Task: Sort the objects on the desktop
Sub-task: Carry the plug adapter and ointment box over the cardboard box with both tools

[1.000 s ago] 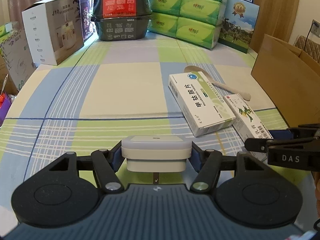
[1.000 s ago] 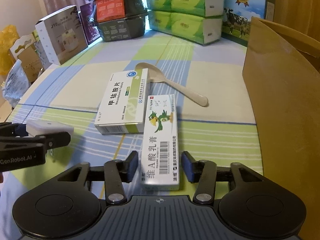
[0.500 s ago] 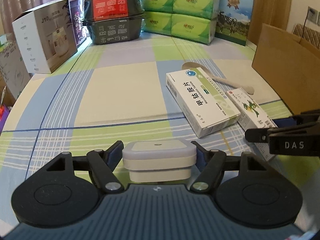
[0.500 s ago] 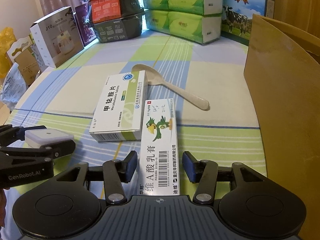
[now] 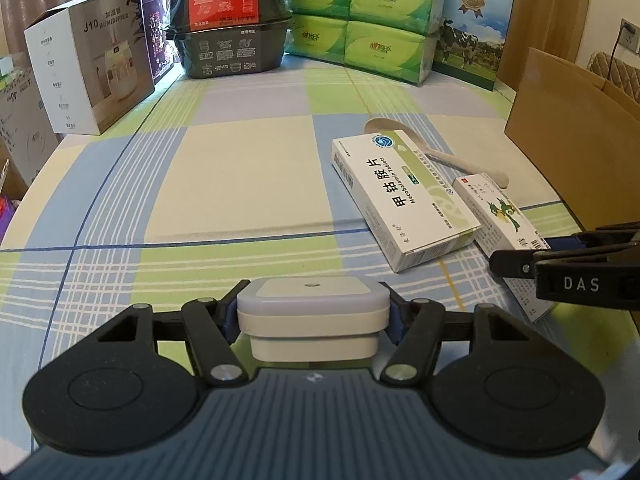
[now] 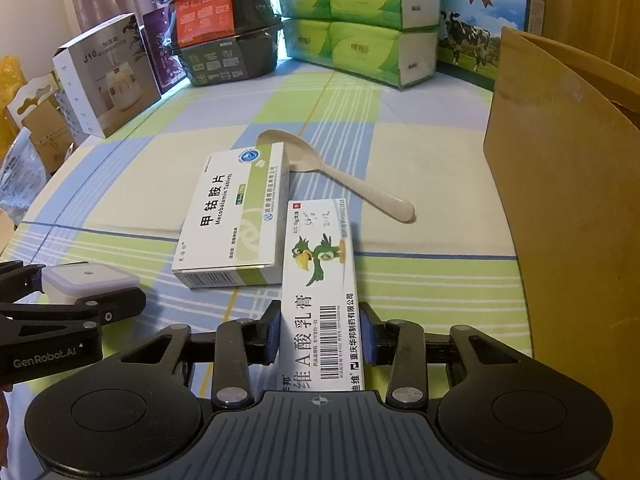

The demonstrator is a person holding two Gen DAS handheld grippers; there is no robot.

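Observation:
My left gripper (image 5: 312, 320) is shut on a white square plug-in device (image 5: 312, 304), held low over the checked tablecloth (image 5: 240, 184). In the right wrist view that device (image 6: 88, 280) shows at the left edge. My right gripper (image 6: 320, 332) is shut on the near end of a long white ointment box with a green parrot (image 6: 320, 264). The box's far end points away and throws a shadow to its right. The left wrist view shows the parrot box (image 5: 500, 216) under the right gripper (image 5: 560, 256). A white-and-green tablet box (image 6: 236, 216) lies beside it, partly over a cream spoon (image 6: 344, 184).
An open brown cardboard box (image 6: 560, 200) stands close on the right. Along the back stand a humidifier carton (image 5: 92, 72), stacked black food containers (image 5: 232, 20), green tissue packs (image 5: 360, 20) and a milk carton box (image 5: 476, 40).
My right gripper slid forward along the parrot box and its fingers shut on its sides. The left gripper tilted with the white device; its plug pin no longer shows.

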